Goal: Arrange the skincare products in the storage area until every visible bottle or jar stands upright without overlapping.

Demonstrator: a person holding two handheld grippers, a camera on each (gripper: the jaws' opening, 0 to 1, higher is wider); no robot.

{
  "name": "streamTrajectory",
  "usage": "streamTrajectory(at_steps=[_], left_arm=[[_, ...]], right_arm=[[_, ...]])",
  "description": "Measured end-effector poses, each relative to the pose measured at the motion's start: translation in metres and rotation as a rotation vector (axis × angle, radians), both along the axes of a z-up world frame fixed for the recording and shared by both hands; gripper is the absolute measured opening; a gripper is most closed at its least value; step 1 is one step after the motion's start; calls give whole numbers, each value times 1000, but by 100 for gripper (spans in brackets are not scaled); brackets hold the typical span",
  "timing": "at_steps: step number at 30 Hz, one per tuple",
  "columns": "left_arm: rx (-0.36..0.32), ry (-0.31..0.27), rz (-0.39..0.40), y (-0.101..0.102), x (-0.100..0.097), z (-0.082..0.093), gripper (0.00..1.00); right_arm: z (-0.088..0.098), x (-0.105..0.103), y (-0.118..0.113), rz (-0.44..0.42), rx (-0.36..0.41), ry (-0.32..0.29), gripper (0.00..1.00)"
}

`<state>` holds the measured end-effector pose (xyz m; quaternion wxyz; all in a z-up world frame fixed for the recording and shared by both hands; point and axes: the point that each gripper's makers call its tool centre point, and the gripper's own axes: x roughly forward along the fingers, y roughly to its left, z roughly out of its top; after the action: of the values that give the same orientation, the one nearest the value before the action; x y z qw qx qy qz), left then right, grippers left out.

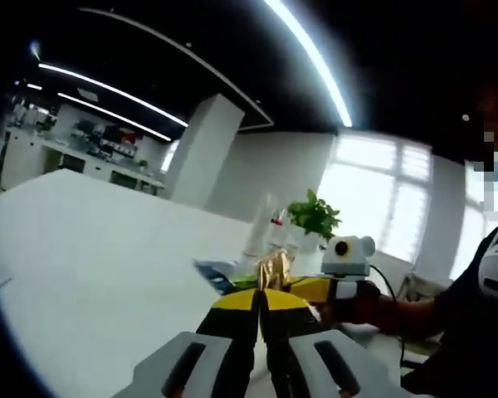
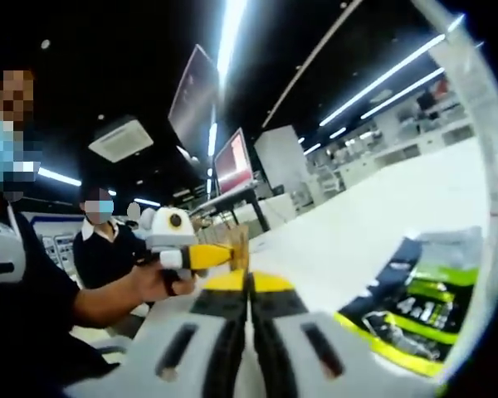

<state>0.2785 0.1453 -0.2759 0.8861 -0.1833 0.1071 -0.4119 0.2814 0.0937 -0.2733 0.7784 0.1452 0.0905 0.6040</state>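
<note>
- While both grippers are held up, the big white table [image 1: 91, 265] spreads out from 8 o'clock in the left gripper view.
- A black and green flat packet [image 2: 415, 311] lies on the table at 4 o'clock in the right gripper view.
- The left gripper [image 1: 260, 300] has its yellow-tipped jaws pressed together.
- The right gripper [image 2: 249, 286] has its jaws pressed together too.
- A small shiny gold thing [image 1: 273, 267] sits at the jaw tips, near the middle; I cannot tell who holds it.
- No bottle or jar is clear to see.
</note>
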Motion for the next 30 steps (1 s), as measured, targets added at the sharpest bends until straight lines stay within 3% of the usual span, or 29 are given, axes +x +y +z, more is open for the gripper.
streamTrajectory(at_steps=[8,21,30], left_arm=[[-3,16,11,-2,8,-6,1],[-33,29,0,-2,14,-13,0],[40,-7,-36,-3,10,-19,0]], right_arm=[[-5,9,-3,-42,-17,13,0],[-9,12,-3,-39,-32,19,0],[-6,10,-1,-10,-18,3,0]])
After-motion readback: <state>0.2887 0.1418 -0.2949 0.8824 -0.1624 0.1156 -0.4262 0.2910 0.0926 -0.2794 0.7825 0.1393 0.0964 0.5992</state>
